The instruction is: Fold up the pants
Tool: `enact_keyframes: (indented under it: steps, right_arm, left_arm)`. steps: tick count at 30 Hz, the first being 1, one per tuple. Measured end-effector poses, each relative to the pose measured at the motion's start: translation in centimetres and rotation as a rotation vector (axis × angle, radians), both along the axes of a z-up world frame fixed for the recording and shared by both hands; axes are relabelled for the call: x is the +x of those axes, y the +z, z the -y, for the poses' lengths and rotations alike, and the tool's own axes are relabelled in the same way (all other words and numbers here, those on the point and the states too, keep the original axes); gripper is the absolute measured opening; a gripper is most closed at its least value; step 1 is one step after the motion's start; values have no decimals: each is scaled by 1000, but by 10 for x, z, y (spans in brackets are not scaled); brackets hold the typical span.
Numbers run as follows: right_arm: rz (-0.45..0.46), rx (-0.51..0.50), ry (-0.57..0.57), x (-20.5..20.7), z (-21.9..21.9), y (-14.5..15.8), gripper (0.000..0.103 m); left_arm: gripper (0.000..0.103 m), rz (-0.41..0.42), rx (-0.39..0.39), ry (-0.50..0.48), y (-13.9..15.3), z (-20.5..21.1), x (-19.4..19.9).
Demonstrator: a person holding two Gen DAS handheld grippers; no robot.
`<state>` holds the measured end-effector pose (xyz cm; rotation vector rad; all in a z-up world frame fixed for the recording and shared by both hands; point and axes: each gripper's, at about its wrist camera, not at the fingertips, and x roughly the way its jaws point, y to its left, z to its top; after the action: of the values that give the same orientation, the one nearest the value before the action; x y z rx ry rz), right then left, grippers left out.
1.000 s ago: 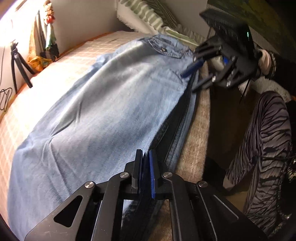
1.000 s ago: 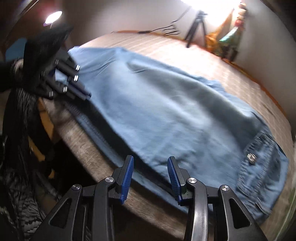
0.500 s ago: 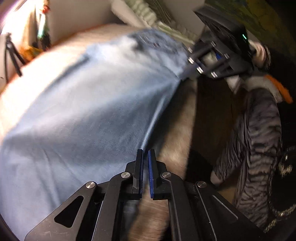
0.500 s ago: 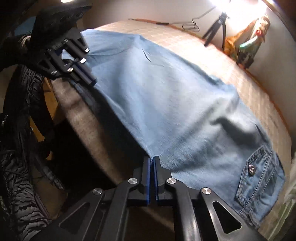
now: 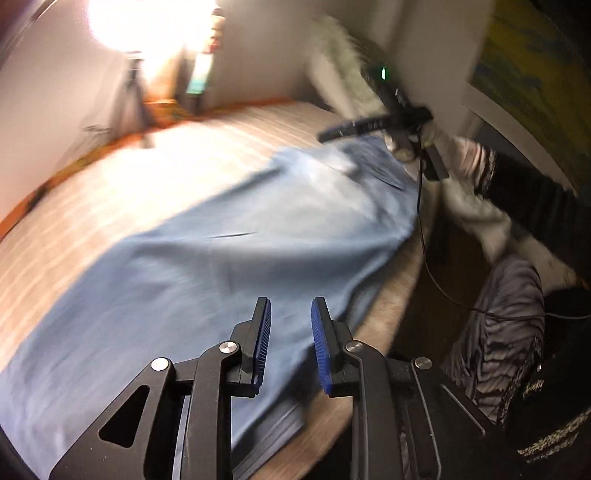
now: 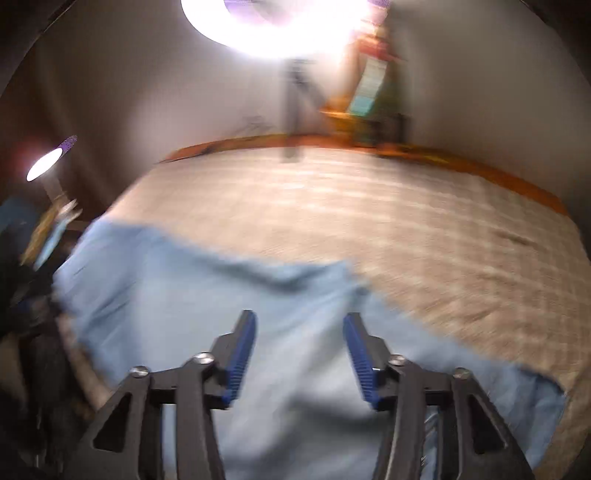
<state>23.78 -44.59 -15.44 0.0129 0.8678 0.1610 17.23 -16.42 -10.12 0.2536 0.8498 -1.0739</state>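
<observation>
Now both my left gripper (image 5: 290,343) and right gripper (image 6: 299,356) have just spread empty, so the pants (image 5: 229,258), loose along the bed (image 5: 388,314) edge, may slide off.

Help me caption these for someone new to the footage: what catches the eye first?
The light blue jeans spread across the bed, reaching to its near edge. Next, a glaring lamp by the far wall, washing out the corner. In front, the left tool and right tool are both open above the denim, gripping nothing.

Bed (image 6: 424,221) with pale checked cover filling mid frame, orange edge along far wall, light blue pants (image 6: 207,314) spread flat across lower left
</observation>
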Motion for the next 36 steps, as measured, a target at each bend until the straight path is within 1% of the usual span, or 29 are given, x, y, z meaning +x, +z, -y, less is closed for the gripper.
enact_keyframes:
  steps: [1,3,4,6,7,8,9,10,11,13,14,16,17,18,19,20,21,22,23,24,25,26,27,28,30,32,33,36]
  right_arm:
    - [-26,27,-26,14,9,-8,61]
    - [-91,99,-62,36,22,-26,61]
    - [-108,109,-70,43,24,-31,61]
    - [-116,120,-53,52,21,-41,61]
    - [-111,139,-42,53,18,-42,53]
    - [-108,172,-14,54,13,-43,34]
    - [-104,163,3,54,6,-43,26]
    - [-94,109,4,57,-5,-44,17]
    - [-81,26,13,56,-15,-42,11]
    - [-67,-60,6,56,-23,-40,7]
    - [-67,-84,-13,58,-23,-40,6]
    - [-59,-176,-79,61,-29,-40,1]
    - [-54,-222,-91,62,-32,-39,2]
    - [-45,-246,-92,58,-35,-35,5]
    - [-46,-254,-101,53,-41,-28,15]
    - [-26,-265,-111,45,-47,-21,36]
    - [11,-276,-113,34,-56,-12,40]
    - [34,-268,-93,21,-57,-2,40]
    - [55,-248,-59,9,-67,6,40]
    - [74,-208,3,-13,-83,14,40]
    - [78,-180,45,-27,-95,19,41]
    - [83,-138,111,-46,-112,21,41]
    - [82,-109,171,-61,-128,21,41]
    - [81,-97,219,-74,-145,18,41]
    - [74,-77,310,-96,-175,10,41]
    - [56,-82,404,-112,-211,-5,41]
    - [46,-104,451,-118,-229,-15,41]
    - [35,-185,526,-115,-259,-38,41]
  left_arm:
    - [21,11,12,40,0,-15,4]
    - [21,4,33,99,-4,-38,9]
    - [21,-11,44,133,-9,-52,12]
    - [22,-29,66,162,-16,-69,11]
    - [27,-35,85,171,-20,-76,10]
    - [30,-34,100,175,-24,-80,8]
    - [34,-32,112,178,-26,-84,6]
    - [36,-36,122,176,-29,-87,4]
    - [36,-36,134,171,-30,-87,2]
    - [39,-11,180,152,-36,-87,-5]
    - [39,-4,199,139,-39,-85,-8]
    - [39,9,236,101,-47,-78,-16]
    - [39,16,255,76,-52,-73,-20]
    - [39,40,282,55,-56,-68,-24]
    - [39,80,325,33,-61,-63,-28]
    - [39,99,347,24,-65,-61,-30]
    - [39,122,372,16,-69,-59,-32]
    - [39,135,384,8,-73,-58,-33]
    - [39,139,383,4,-76,-58,-34]
    - [39,149,377,4,-78,-58,-34]
    - [39,164,362,3,-78,-58,-35]
    - [39,171,355,5,-78,-59,-35]
    - [34,184,344,11,-77,-60,-34]
    - [22,193,329,14,-77,-61,-33]
    - [10,184,294,11,-75,-62,-30]
    - [8,188,286,5,-75,-61,-30]
    - [7,193,285,3,-74,-61,-31]
    - [7,199,264,9,-69,-65,-33]
